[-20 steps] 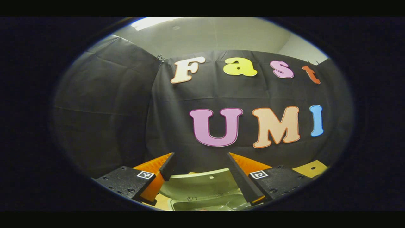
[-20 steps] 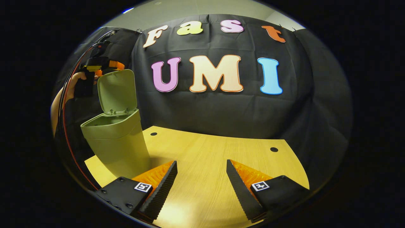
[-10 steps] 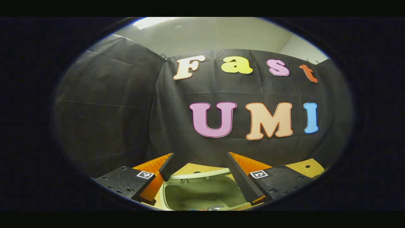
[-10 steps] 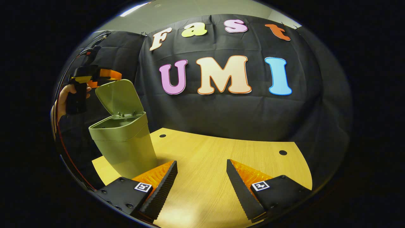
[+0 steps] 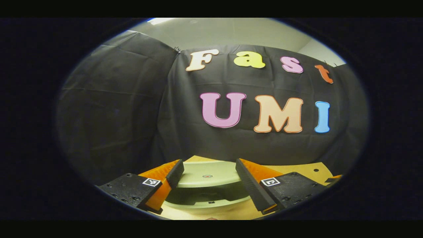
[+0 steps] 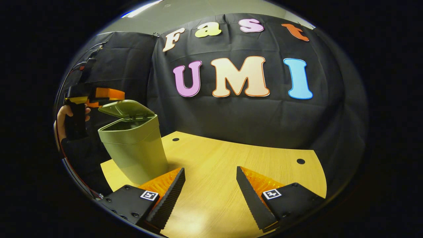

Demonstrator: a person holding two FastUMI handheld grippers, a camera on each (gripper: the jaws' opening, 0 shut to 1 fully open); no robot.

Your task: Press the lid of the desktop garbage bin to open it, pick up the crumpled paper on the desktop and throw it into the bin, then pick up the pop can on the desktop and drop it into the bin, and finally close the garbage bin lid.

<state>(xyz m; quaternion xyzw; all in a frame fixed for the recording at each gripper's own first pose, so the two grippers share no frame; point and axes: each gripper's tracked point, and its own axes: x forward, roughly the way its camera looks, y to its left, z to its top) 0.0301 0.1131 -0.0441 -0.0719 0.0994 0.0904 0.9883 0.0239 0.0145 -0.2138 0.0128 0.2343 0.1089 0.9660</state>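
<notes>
The left gripper (image 6: 110, 94), fingers spread and empty, sits just above the half-lowered lid (image 6: 127, 109); the right gripper (image 6: 210, 188) idles open, well apart.

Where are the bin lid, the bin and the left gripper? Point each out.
lid (image 6: 127, 109), right gripper view, on its top face.
bin (image 6: 135, 155), right gripper view, on its front wall.
left gripper (image 5: 205, 172), left gripper view, midway between its fingertips.

The lid (image 6: 127, 109) has swung down — nearly shut on the bin (image 6: 135, 152).
</notes>
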